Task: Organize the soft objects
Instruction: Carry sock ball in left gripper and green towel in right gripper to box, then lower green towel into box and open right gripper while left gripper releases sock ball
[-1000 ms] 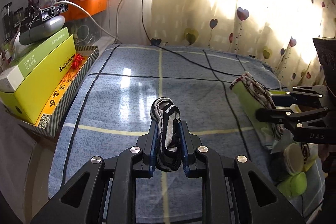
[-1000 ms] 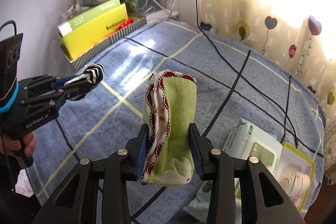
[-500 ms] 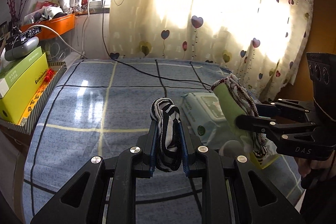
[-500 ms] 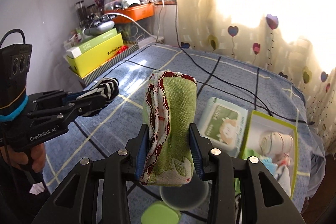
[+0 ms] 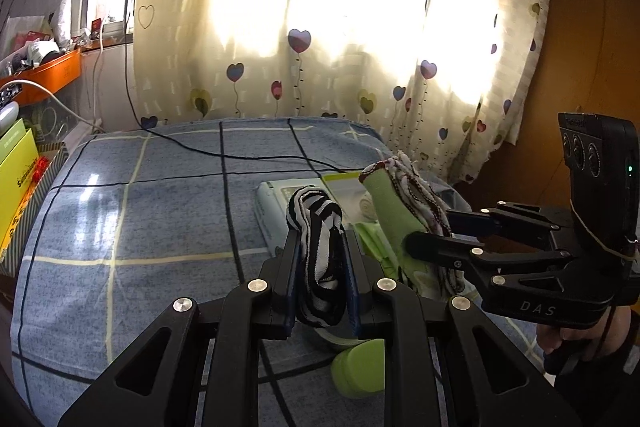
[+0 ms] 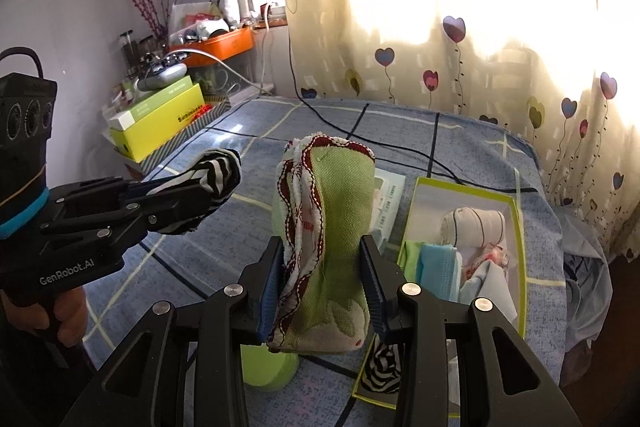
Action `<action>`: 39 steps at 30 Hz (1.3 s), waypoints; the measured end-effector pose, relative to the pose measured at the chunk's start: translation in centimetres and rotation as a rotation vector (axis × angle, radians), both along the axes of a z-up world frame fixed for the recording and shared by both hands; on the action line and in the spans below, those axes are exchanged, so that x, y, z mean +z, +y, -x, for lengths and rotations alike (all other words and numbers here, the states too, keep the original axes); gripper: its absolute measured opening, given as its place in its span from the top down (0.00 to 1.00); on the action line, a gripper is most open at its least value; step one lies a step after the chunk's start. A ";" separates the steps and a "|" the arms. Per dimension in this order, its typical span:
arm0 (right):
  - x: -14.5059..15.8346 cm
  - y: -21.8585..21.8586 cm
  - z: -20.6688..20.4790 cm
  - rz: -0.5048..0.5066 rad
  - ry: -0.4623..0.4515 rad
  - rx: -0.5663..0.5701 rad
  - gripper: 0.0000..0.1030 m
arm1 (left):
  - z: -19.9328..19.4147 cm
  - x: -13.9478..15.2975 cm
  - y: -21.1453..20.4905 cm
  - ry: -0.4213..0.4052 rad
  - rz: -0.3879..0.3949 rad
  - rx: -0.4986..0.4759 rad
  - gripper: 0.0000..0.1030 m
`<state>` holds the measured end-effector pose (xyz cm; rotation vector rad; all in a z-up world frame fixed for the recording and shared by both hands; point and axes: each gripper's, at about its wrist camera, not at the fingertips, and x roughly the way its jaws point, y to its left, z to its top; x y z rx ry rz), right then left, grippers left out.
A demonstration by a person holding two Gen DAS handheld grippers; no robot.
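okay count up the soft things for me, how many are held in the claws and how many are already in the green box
Held in the claws: 2, the striped sock in the left claw and the green cloth in the right claw.
In the green box: at least 5, a cream roll, green piece, blue piece, pale blue piece, striped piece.
Total: at least 7.

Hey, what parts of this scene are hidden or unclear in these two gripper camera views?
- Lime-edged storage box: in the right wrist view its near end is behind the right gripper; in the left wrist view it is mostly behind the green rolled cloth.
- Round lime-green object: both views, partly under gripper frames; identity unclear.
- White wipes pack: label too small to read.
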<state>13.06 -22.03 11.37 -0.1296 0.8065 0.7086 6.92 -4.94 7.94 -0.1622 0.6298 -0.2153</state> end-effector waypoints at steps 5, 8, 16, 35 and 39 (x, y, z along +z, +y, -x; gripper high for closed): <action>-0.5 -1.6 0.2 -0.007 0.008 -0.026 0.65 | -0.5 0.1 -2.2 0.002 -0.002 -0.042 0.80; -0.9 -2.9 0.2 -0.010 0.015 -0.043 0.65 | -0.9 0.0 -3.9 0.009 -0.010 -0.073 0.80; -1.6 -8.1 -0.1 -0.006 0.021 -0.150 0.65 | -2.0 -0.9 -8.0 0.032 -0.017 -0.146 0.80; -7.6 -11.4 -2.7 0.042 0.124 -0.209 0.64 | -6.2 -7.5 -14.3 0.241 -0.025 -0.235 0.80; -7.7 -10.8 -4.6 0.046 0.121 -0.203 0.64 | -7.4 -8.0 -14.5 0.251 -0.018 -0.217 0.80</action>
